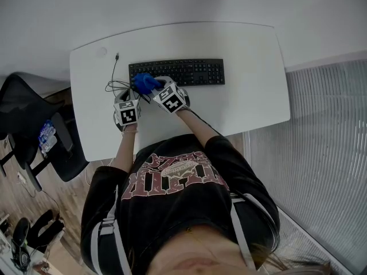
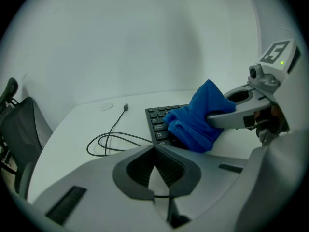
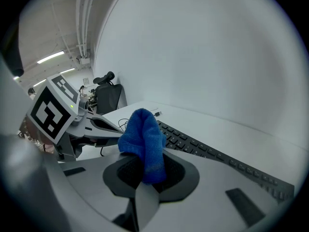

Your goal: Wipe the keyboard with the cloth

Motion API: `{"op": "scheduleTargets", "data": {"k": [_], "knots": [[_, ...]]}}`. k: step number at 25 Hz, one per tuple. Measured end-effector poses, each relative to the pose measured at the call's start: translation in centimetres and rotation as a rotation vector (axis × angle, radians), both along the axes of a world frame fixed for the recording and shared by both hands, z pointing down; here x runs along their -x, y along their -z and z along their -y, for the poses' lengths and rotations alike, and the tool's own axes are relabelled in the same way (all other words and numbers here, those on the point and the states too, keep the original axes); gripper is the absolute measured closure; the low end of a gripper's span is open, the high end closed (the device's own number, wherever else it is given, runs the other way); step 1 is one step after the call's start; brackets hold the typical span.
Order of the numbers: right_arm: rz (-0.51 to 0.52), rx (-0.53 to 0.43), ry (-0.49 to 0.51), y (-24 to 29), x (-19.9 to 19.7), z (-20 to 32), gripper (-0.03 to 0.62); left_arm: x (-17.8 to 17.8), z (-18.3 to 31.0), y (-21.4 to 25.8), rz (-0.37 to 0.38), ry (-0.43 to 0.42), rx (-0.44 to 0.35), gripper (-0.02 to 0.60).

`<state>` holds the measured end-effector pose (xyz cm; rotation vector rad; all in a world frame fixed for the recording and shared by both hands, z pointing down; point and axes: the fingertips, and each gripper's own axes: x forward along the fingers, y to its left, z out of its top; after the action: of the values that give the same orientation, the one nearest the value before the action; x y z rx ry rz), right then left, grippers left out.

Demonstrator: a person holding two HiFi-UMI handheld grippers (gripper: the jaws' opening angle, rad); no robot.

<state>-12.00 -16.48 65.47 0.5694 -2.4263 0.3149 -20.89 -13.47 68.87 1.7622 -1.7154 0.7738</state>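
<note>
While the right claw (image 3: 147,175) pinches the fluffy blue cloth (image 3: 142,137) by 1 fold, slipping is the risk.
Dragging could tug it loose over the flat black keyboard (image 1: 189,71) just ahead of that claw, or snag the thin black cable (image 2: 108,141) beside the left claw (image 2: 155,151), which is pressed together, empty and low alongside; the right forearm angles inward.

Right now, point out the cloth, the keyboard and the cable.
cloth (image 1: 145,83), head view, middle of the bunch
keyboard (image 1: 192,72), head view, middle keys
cable (image 2: 125,107), left gripper view, its plug end
</note>
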Motion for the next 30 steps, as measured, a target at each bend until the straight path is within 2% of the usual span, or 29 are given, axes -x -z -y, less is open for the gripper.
{"op": "scheduleTargets", "data": {"k": [14, 30], "knots": [[-0.007, -0.006, -0.069, -0.4, -3.1, 0.7, 0.53, 0.0, -0.1, 0.0, 0.005, 0.008, -0.004, 0.551], [0.01, 0.001, -0.2, -0.7, -8.2, 2.2, 0.53, -0.1, -0.1, 0.1, 0.009, 0.009, -0.003, 0.551]]}}
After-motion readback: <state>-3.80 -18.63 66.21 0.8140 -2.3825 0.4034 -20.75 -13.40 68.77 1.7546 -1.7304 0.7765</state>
